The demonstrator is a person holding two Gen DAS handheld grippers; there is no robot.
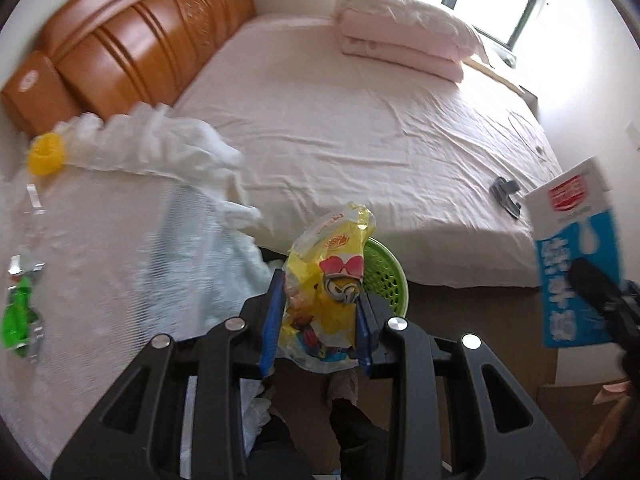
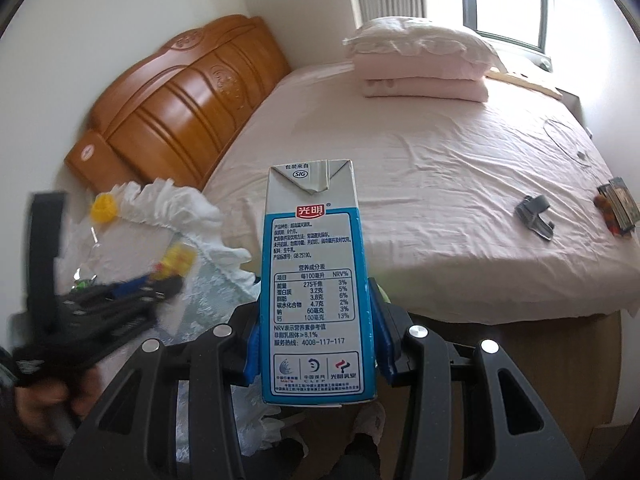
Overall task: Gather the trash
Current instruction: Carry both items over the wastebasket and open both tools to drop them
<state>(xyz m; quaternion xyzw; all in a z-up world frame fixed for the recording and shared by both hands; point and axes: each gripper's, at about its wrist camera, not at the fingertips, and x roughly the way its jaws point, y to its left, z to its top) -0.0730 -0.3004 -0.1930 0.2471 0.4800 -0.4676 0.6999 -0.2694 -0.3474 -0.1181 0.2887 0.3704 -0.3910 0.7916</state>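
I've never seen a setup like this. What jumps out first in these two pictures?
Each gripper is clamped on a piece of trash: the left gripper squeezes a crumpled yellow snack wrapper above a green basket, and the right gripper holds a blue-and-white milk carton upright. Behind them lies a pink-sheeted bed with a carved wooden headboard and folded bedding near the window.

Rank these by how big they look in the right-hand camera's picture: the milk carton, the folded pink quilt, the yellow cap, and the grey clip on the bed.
1. Milk carton, though it is closest to the camera, which inflates it.
2. Folded pink quilt, far off, so probably bigger in reality.
3. Grey clip.
4. Yellow cap, close to the clip in apparent size.
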